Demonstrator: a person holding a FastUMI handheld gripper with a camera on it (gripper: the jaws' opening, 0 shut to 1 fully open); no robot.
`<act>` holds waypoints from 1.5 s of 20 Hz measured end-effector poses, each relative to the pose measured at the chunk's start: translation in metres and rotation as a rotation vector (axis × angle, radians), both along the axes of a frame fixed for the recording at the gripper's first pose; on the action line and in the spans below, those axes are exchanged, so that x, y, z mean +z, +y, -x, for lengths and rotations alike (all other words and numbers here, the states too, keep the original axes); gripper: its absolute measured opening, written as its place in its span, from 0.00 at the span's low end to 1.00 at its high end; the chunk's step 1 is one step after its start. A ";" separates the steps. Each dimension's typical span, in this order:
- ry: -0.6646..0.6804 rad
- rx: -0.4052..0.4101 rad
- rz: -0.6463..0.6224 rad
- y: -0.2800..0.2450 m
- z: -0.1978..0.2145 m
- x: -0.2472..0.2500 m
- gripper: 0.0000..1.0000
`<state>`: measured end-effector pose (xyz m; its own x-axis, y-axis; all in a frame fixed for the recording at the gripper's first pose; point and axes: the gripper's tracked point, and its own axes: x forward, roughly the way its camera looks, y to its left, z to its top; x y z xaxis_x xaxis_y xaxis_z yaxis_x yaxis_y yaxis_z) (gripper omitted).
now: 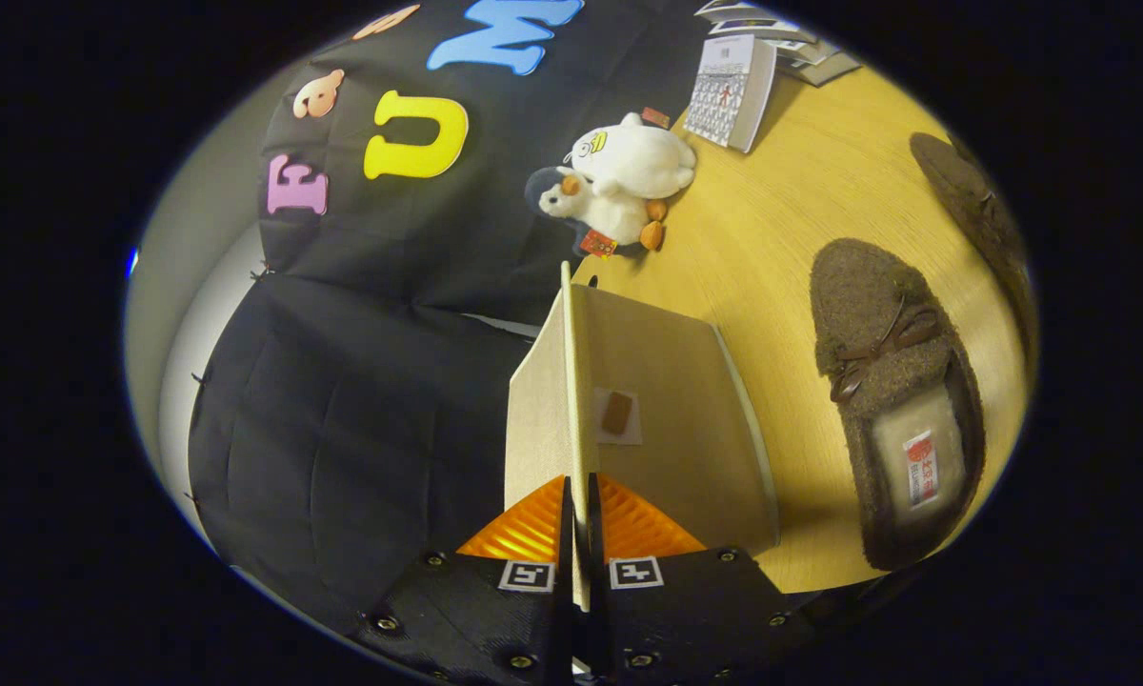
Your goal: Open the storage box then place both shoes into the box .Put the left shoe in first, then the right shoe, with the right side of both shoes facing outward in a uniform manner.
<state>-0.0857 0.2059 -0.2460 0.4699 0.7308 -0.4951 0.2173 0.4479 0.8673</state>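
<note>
Gripping with my gripper (581, 529), fingers clamped on the beige box lid's (667, 419) edge; brown fuzzy moccasin (891, 400) lies lengthwise right.

One gripper (579, 514), its fingers closed on the thin edge of one box lid (571, 381). Two shoes on the counter (772, 248): one (891, 400) beside the lid, a second (976, 205) beyond it. Two plush toys (619, 186) lying together by the wall. One upright booklet (731, 93), with a small stack of cards (800, 48) behind it, too blurred to count.
</note>
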 end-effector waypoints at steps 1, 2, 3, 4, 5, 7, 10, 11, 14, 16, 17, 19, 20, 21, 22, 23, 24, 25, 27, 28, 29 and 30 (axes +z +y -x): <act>-0.027 0.015 -0.006 0.003 -0.002 0.010 0.07; -0.057 0.033 0.001 0.006 -0.004 0.021 0.07; -0.081 0.056 0.005 0.008 -0.006 0.028 0.07; -0.098 0.074 0.009 0.011 -0.008 0.033 0.07; -0.109 0.078 0.009 0.013 -0.011 0.039 0.07; -0.124 0.084 -0.004 0.020 -0.015 0.052 0.07; -0.137 0.105 -0.012 0.032 -0.018 0.071 0.07; -0.147 0.109 -0.012 0.036 -0.022 0.077 0.07; -0.161 0.138 -0.018 0.053 -0.024 0.092 0.07; -0.178 0.155 -0.004 0.063 -0.028 0.102 0.07; -0.189 0.167 0.004 0.069 -0.029 0.107 0.07; -0.206 0.182 0.024 0.082 -0.033 0.117 0.07; -0.216 0.197 0.036 0.090 -0.035 0.121 0.07; -0.229 0.210 0.055 0.096 -0.038 0.124 0.07; -0.240 0.224 0.069 0.100 -0.037 0.128 0.07; -0.247 0.237 0.076 0.107 -0.038 0.130 0.07; -0.251 0.246 0.078 0.117 -0.040 0.132 0.07; -0.254 0.255 0.078 0.125 -0.042 0.134 0.07; -0.258 0.269 0.085 0.140 -0.042 0.139 0.07; -0.274 0.281 0.102 0.148 -0.042 0.140 0.07; -0.296 0.298 0.120 0.154 -0.046 0.140 0.11; -0.311 0.316 0.123 0.164 -0.046 0.142 0.11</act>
